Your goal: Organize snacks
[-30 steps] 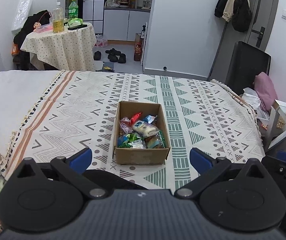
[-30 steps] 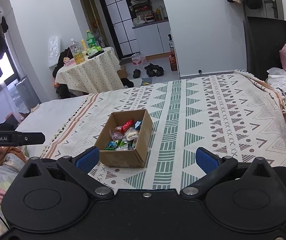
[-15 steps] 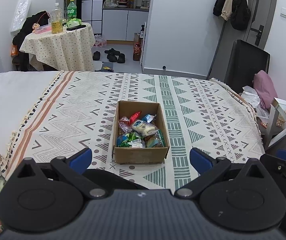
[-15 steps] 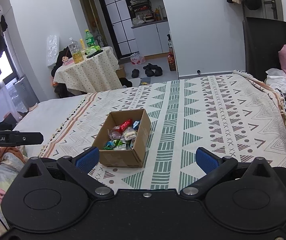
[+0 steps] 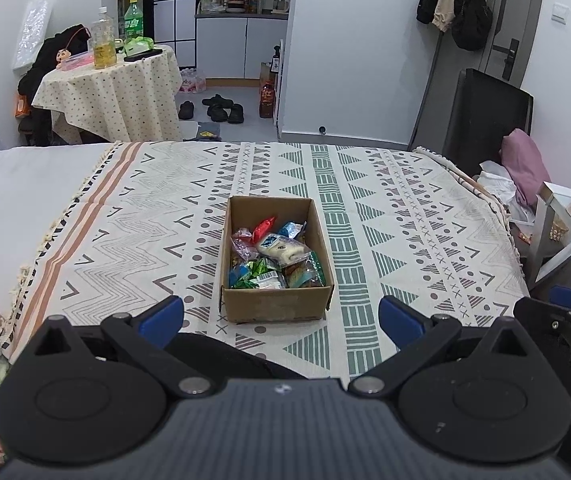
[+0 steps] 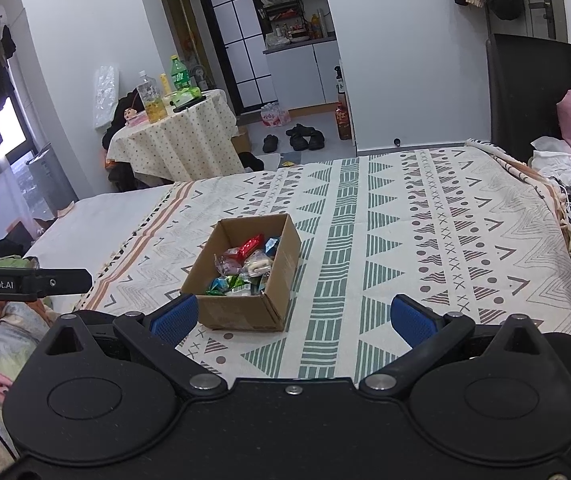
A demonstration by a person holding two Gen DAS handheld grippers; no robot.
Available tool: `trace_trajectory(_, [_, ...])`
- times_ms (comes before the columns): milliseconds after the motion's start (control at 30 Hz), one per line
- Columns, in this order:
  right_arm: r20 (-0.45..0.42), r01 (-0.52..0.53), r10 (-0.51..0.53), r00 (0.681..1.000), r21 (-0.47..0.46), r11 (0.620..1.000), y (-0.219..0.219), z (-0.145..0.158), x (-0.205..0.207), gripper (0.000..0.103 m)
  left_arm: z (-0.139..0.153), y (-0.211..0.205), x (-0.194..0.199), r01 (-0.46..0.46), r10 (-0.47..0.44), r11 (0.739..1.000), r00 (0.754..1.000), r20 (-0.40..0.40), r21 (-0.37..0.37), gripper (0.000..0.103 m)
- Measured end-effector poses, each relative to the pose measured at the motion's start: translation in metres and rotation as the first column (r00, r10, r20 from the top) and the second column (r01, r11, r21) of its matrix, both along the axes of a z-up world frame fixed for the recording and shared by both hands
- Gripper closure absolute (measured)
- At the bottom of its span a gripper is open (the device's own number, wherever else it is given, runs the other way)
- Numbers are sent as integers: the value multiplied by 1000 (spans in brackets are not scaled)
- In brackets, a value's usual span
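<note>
Bedroom with patterned bedspread point(image 5: 405, 216) across the bed. Left wrist view: open brown cardboard box point(image 5: 276, 307) mid-bedspread, holding heaped snack packets point(image 5: 275, 258) in red, blue, green, white and clear wrappers. Left gripper point(image 5: 281, 320) spread wide, empty, just short of the box.

Right wrist view: same cardboard box point(image 6: 241, 312) seen cornerwise, packets point(image 6: 245, 266) inside. Right gripper point(image 6: 294, 316) released, grasping nothing, box nearer its left finger.

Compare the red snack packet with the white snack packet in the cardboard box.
The red snack packet is small, shiny and lies toward the box's far end; the white snack packet is larger, pale with a printed label, and lies nearer the middle. Both are sealed and lie loose among other wrapped snacks inside the cardboard box.
</note>
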State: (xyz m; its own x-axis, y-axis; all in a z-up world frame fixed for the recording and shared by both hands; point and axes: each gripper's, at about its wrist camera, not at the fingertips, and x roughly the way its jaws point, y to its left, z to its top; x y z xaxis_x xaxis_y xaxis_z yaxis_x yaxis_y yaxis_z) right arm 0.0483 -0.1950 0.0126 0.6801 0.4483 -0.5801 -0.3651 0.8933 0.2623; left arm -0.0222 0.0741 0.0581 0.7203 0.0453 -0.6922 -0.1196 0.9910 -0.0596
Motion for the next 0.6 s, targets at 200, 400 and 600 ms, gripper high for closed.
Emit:
trace_trajectory(200, [-5,-4,4,1000,0,1000,0,0,2,0,-1,0,-2,-2,2,1000,1000,-2,2,0])
trace_trajectory(400, [-6,-5,5,1000,-1,1000,0,0,3,0,-2,0,-1,0,0,1000,1000,-4,-3,0])
trace_trajectory(600, [-7,-6,6,1000,-1,1000,1,0,2,0,-2,-1,-1,3,-3,1000,1000,-3,-4,0])
